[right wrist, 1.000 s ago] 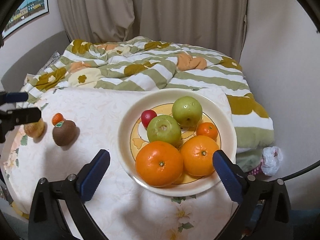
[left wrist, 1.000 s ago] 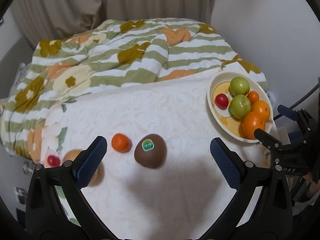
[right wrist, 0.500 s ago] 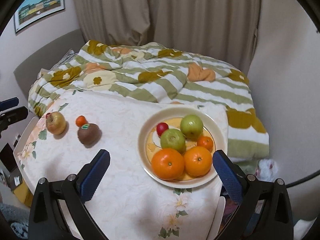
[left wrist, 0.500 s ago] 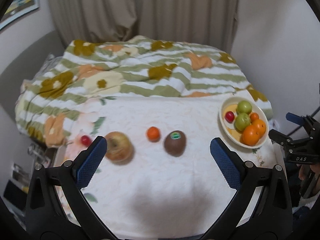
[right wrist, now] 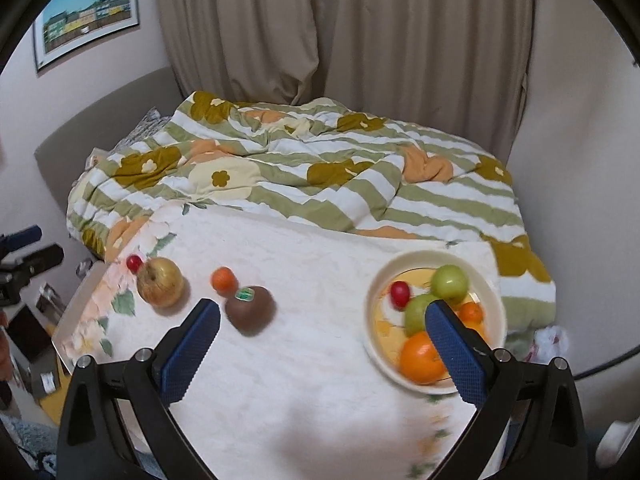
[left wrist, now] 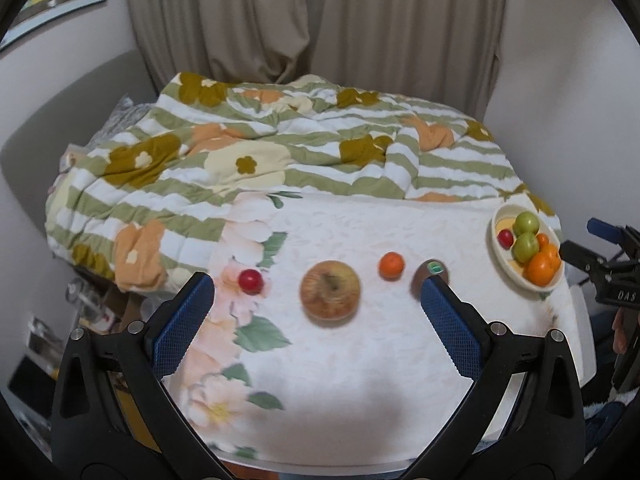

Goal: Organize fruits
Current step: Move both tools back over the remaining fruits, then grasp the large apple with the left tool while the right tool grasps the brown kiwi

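Both grippers gape wide, empty — left gripper point(left wrist: 316, 304) above the apple point(left wrist: 330, 289), right gripper point(right wrist: 320, 330) near the kiwi point(right wrist: 250, 309). Apple looks firm, heavy, smooth — grip across its widest middle; plate point(right wrist: 496, 304) waits right.

Domestic bedroom: a bed with a striped floral quilt point(right wrist: 304, 176), drawn beige curtains point(right wrist: 344, 32), a framed picture point(right wrist: 88, 16) on the wall, and a bench under a flowered tablecloth point(left wrist: 352, 344).
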Tool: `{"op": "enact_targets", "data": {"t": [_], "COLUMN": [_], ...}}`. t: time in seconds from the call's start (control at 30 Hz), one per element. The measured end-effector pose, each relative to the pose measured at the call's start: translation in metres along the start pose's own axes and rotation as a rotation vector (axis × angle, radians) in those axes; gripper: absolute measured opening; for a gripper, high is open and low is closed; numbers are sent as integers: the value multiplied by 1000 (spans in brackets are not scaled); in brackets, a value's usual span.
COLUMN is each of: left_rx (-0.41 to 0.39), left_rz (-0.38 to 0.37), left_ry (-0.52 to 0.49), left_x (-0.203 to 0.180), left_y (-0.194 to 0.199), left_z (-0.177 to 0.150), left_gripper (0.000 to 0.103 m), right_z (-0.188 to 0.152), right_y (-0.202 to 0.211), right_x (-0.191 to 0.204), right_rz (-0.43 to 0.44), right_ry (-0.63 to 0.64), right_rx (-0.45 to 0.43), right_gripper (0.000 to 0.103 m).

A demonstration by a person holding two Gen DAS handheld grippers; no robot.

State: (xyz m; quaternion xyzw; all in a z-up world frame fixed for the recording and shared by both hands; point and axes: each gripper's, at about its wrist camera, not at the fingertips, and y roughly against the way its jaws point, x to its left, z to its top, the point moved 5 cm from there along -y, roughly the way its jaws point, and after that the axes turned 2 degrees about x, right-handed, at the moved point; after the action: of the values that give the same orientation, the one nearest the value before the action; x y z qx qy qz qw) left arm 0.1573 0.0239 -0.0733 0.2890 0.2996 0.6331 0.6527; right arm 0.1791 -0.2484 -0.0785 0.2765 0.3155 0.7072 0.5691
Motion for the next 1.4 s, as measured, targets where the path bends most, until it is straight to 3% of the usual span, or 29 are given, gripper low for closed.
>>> {"op": "enact_targets", "data": {"t": [0.37, 0.6, 0.8, 1.03, 1.4], "left_rx": [78, 139, 210, 253, 256], "left_rz": [-143, -226, -254, -261, -193], "left_ry": [-191, -335, -428, -453, -457], "left_x": [40, 30, 12, -9, -24], "left_y": [-53, -89, -125, -157, -184], "left_z": [7, 2, -14, -37, -50], "left_gripper": [103, 103, 103, 103, 98], "right_z": [-3, -16, -29, -39, -42], "right_y": [-34, -76, -110, -141, -165], "right_x": [61, 76, 76, 73, 78], "right_rz": [-89, -114, -114, -99, -60], "right_ry": [-151, -238, -263, -210, -112], "right_rx": [49, 119, 176, 202, 210], "right_gripper": [102, 102, 102, 102, 97]}}
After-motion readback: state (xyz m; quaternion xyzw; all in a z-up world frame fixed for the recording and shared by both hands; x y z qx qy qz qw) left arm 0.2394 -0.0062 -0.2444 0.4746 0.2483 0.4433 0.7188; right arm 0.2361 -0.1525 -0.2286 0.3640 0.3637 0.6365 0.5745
